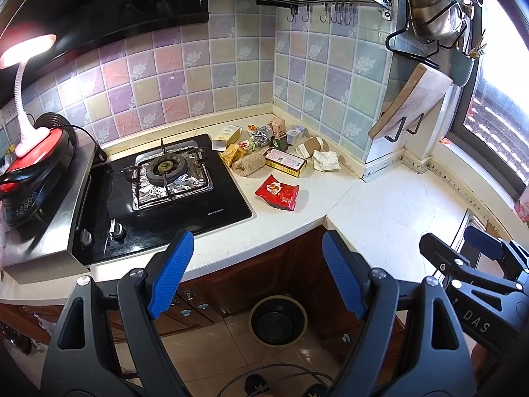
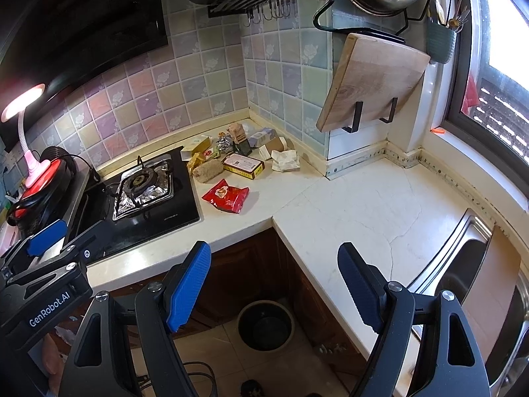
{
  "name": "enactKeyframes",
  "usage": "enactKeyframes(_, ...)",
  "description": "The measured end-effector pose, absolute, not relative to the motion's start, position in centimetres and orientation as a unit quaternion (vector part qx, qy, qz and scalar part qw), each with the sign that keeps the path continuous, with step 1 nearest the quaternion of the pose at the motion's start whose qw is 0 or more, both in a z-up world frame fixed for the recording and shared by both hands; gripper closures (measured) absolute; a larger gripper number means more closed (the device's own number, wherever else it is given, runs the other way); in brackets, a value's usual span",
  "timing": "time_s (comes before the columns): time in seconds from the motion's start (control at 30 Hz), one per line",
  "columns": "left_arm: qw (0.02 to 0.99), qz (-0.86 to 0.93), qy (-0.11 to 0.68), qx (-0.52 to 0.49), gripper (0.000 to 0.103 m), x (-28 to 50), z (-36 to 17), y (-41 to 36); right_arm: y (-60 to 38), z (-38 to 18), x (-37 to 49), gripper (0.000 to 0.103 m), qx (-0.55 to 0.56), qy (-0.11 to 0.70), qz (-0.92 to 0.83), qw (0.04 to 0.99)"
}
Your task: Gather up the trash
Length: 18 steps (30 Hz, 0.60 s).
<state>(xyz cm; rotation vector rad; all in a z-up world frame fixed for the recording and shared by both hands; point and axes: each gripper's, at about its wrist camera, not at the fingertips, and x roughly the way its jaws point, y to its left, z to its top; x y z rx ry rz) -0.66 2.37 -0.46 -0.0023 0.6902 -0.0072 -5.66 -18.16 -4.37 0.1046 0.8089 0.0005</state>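
Left wrist: left gripper (image 1: 258, 271) spread wide, nothing btwn pads, held off the counter (image 1: 390, 218) edge. Trash pile (image 1: 274, 152) in counter's back corner, red wrapper (image 1: 277, 192) nearer, bin (image 1: 277, 321) on floor below counter.

Right wrist: right gripper (image 2: 274, 284) also spread, empty; same pile (image 2: 238, 155) at counter corner.

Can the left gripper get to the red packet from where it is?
Probably yes. The left gripper is open and empty, and the red packet lies alone on the counter, nearest of the trash, with bare counter between them. Only the stove sits beside it.

Sink (image 2: 476, 258) cut by the edge — board-covered, basin mostly hidden.
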Motion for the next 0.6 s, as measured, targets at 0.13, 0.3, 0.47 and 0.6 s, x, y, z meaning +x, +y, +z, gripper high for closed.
enactKeyframes(0.13,0.940,-0.011,0.341,-0.007,0.025,-0.7,-0.8,2.8,-18.2,-4.4,-5.4,0.022,0.050,0.392,-0.003,0.919)
enactKeyframes(0.3,0.924,-0.025,0.381,-0.006,0.025,1.9,-1.0,4.2,-17.6,-4.7,-4.0,0.022,0.051,0.389,-0.012,0.920)
enactKeyframes(0.47,0.925,-0.006,0.376,0.053,0.025,5.6,-0.2,5.2,-16.3,-4.7,-1.4,0.022,0.051,0.389,-0.015,0.920)
enactKeyframes(0.6,0.917,-0.011,0.394,0.064,0.025,9.3,-0.6,5.2,-15.9,-5.0,1.7,0.022,0.051,0.393,-0.014,0.918)
